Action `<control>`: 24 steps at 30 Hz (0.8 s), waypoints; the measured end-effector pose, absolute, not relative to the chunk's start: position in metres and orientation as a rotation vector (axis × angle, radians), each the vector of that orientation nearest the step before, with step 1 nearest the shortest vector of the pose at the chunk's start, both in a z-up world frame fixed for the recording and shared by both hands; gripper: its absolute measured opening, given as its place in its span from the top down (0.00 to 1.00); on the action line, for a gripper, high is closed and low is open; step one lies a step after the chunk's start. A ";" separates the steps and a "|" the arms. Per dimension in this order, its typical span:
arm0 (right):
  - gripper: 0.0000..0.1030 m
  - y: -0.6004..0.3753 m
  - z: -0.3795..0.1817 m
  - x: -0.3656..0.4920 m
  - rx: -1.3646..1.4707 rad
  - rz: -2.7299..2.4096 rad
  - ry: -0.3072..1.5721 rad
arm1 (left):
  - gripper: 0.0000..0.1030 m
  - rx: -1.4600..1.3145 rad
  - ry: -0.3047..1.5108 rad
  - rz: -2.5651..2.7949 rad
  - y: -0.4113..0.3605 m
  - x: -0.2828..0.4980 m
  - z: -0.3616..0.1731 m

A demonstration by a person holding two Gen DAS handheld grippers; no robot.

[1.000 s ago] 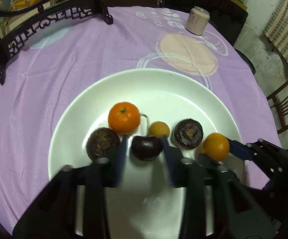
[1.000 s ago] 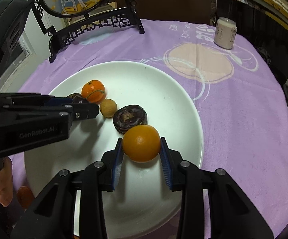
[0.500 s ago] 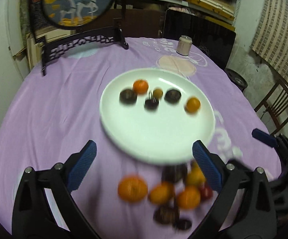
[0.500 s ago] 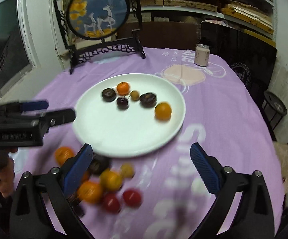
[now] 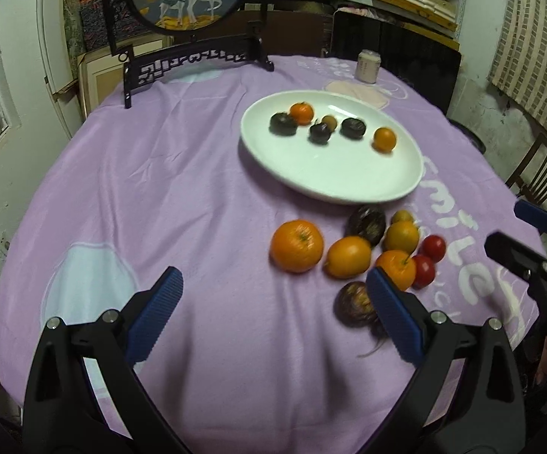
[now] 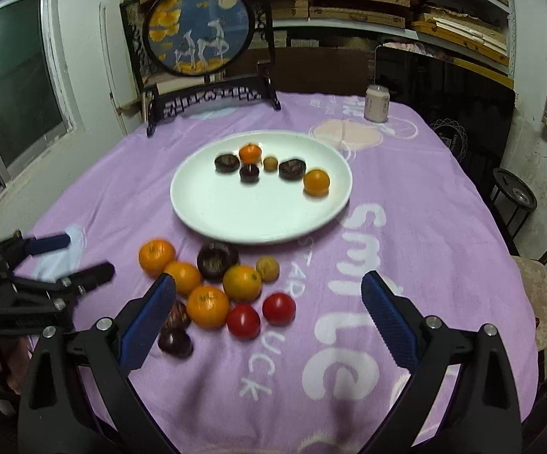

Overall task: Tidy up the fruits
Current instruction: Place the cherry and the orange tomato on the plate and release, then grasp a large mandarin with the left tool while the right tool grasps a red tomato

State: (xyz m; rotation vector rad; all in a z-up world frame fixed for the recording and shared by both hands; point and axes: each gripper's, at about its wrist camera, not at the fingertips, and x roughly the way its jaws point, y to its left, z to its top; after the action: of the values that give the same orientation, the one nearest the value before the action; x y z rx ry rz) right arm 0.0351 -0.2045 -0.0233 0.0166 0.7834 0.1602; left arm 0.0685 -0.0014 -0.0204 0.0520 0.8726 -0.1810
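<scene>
Purple tablecloth (image 6: 406,189) — framed screen (image 6: 201,30), can (image 6: 376,104)

Fruit pile (image 6: 216,287) before plate (image 6: 235,219), can (image 6: 376,104) behind.

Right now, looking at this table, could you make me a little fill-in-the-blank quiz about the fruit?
1. The plate holds ____ fruits.
2. The two tomatoes lie on the ____, not on the plate.
3. The cloth is ____ in colour.
4. The fingers of both grippers hold ____.

Missing words: six; cloth; purple; nothing
</scene>
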 end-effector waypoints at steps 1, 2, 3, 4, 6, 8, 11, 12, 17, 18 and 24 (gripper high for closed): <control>0.04 -0.203 -0.029 0.033 0.018 0.166 0.804 | 0.04 0.056 0.884 -0.173 0.001 0.068 -0.024; 0.04 -0.202 -0.035 0.033 0.023 0.178 0.827 | 0.04 0.055 0.891 -0.170 0.004 0.067 -0.027; 0.04 -0.200 -0.043 0.033 0.030 0.196 0.854 | 0.04 0.053 0.896 -0.169 0.005 0.069 -0.029; 0.04 -0.199 -0.047 0.032 0.030 0.201 0.866 | 0.04 0.047 0.905 -0.163 0.009 0.068 -0.033; 0.04 -0.195 -0.055 0.032 0.031 0.207 0.879 | 0.04 0.043 0.916 -0.159 0.012 0.069 -0.036; 0.14 -0.193 -0.059 0.031 0.038 0.233 0.865 | 0.04 0.041 0.926 -0.153 0.015 0.069 -0.040; 0.45 -0.191 -0.073 0.040 0.035 0.243 0.921 | 0.04 0.041 0.931 -0.143 0.020 0.069 -0.042; 0.47 -0.191 -0.078 0.043 0.046 0.248 0.934 | 0.04 0.040 0.933 -0.142 0.021 0.069 -0.043; 0.69 -0.187 -0.093 0.062 0.058 0.268 0.946 | 0.04 0.042 0.948 -0.136 0.023 0.069 -0.048; 0.72 -0.187 -0.094 0.066 0.069 0.272 0.939 | 0.04 0.042 0.950 -0.135 0.022 0.071 -0.049; 0.72 -0.197 -0.084 0.054 0.109 0.271 0.949 | 0.04 0.085 0.990 -0.117 0.015 0.088 -0.069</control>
State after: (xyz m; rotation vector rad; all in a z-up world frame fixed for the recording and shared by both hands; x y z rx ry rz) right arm 0.0540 -0.1965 -0.0845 0.1095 0.9485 0.2710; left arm 0.0880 0.0149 -0.0686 0.0854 0.9898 -0.1167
